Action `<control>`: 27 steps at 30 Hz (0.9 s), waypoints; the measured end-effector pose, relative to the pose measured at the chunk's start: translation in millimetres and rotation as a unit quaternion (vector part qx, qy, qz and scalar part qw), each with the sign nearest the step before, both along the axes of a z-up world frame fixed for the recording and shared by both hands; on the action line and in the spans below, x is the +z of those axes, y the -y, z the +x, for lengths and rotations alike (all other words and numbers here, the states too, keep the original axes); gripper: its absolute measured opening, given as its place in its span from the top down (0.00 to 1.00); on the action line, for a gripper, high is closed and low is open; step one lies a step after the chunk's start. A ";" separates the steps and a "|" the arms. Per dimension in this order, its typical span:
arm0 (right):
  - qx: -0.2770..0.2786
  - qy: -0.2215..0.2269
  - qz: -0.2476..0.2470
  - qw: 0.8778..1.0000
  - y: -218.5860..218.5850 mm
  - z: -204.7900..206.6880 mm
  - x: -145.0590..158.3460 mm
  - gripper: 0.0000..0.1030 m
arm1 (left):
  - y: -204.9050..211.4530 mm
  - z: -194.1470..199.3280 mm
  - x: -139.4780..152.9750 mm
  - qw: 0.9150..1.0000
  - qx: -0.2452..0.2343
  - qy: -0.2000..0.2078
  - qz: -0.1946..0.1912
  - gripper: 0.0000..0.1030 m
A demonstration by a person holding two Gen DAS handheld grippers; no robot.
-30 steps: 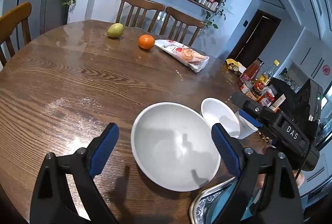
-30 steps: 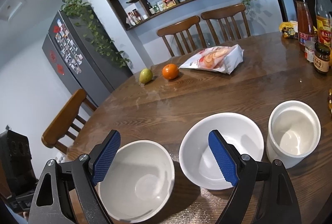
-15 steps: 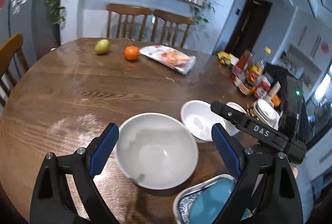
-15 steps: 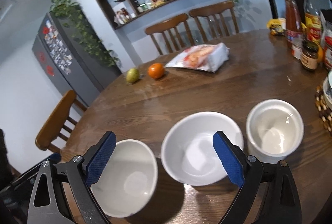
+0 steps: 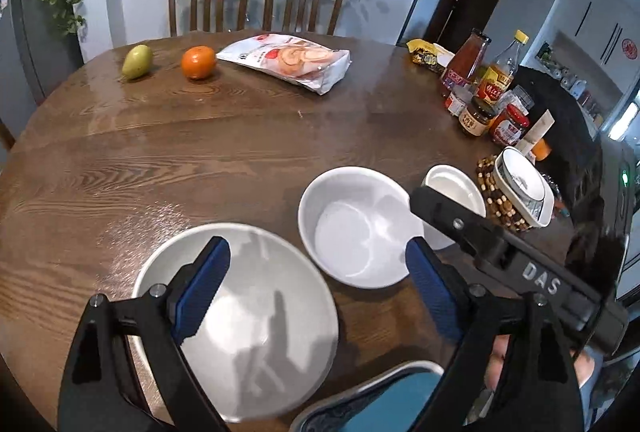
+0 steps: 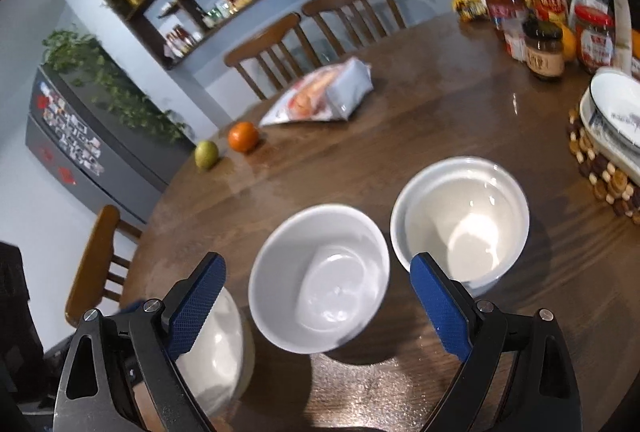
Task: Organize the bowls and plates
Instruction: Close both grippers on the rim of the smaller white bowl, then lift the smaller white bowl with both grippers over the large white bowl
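Bowls (image 6: 320, 278) have shifted right of both tongs (image 5: 316, 292) (image 6: 316, 306), spread wide, empty, narrowing slightly.

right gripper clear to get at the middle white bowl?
Probably yes. The right gripper has its fingers apart either side of the middle white bowl, closing slightly, not touching; only the neighbouring deep white bowl crowds one side.

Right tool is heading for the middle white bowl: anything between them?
Nothing visible. The middle white bowl sits just ahead of the right tool, whose jaws are closing with no contact yet. The large bowl and white cup flank it.
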State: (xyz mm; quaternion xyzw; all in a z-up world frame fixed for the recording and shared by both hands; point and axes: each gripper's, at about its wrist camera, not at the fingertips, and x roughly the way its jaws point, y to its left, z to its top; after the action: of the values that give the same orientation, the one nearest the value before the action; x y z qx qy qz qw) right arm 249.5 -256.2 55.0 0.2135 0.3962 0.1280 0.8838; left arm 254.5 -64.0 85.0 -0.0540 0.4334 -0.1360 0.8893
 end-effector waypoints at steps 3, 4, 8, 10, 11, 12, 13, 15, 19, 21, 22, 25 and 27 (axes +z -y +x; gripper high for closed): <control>-0.014 -0.006 0.015 1.000 9.6 -3.2 0.3 0.11 | -2.2 5.6 1.4 1.000 0.000 -0.002 -0.013 0.16; -0.012 -0.010 0.031 0.999 14.5 -4.7 0.2 0.11 | -3.4 7.5 2.7 1.000 -0.007 -0.002 -0.019 0.17; 0.008 -0.012 0.107 0.994 29.3 -7.9 1.2 0.12 | 0.4 14.6 -2.8 1.000 -0.016 -0.009 0.007 0.26; 0.010 -0.012 0.135 0.991 32.8 -11.4 0.6 0.12 | 2.7 17.1 -6.9 1.000 -0.021 -0.007 0.019 0.33; 0.012 -0.013 0.158 0.987 33.8 -14.0 -0.9 0.13 | 3.5 18.6 -9.0 0.999 -0.024 -0.006 0.023 0.34; 0.018 -0.016 0.172 0.985 32.5 -15.3 -2.2 0.15 | 5.0 20.3 -10.6 0.999 -0.028 -0.008 0.026 0.35; 0.028 -0.020 0.179 0.983 29.8 -16.1 -3.5 0.16 | 5.8 21.9 -12.7 0.999 -0.031 -0.010 0.027 0.37; 0.032 -0.023 0.172 0.984 24.6 -16.5 -4.0 0.19 | 8.1 26.8 -17.5 0.999 -0.038 -0.016 0.027 0.40; 0.003 -0.037 0.137 0.990 20.3 -11.1 -10.7 0.24 | 12.2 38.0 -27.9 0.998 -0.044 -0.035 0.022 0.53; 0.001 -0.059 0.133 0.989 19.3 -4.3 -18.5 0.28 | 16.1 40.4 -29.9 0.998 -0.049 -0.038 0.024 0.55; 0.002 -0.066 0.134 0.989 18.6 -1.4 -21.0 0.28 | 19.7 41.0 -30.8 0.997 -0.056 -0.035 0.030 0.55; 0.008 -0.076 0.126 0.989 13.6 4.0 -25.0 0.28 | 27.1 42.0 -33.1 0.996 -0.069 -0.027 0.049 0.58; -0.006 -0.074 0.106 0.992 13.6 4.8 -25.7 0.28 | 29.7 44.8 -36.9 0.996 -0.071 -0.027 0.055 0.58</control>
State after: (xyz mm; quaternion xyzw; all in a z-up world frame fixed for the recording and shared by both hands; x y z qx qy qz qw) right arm 254.2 -269.8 29.3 0.3171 0.4436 0.1477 0.8251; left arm 299.3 -93.7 48.1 0.0226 0.4668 -0.1729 0.8670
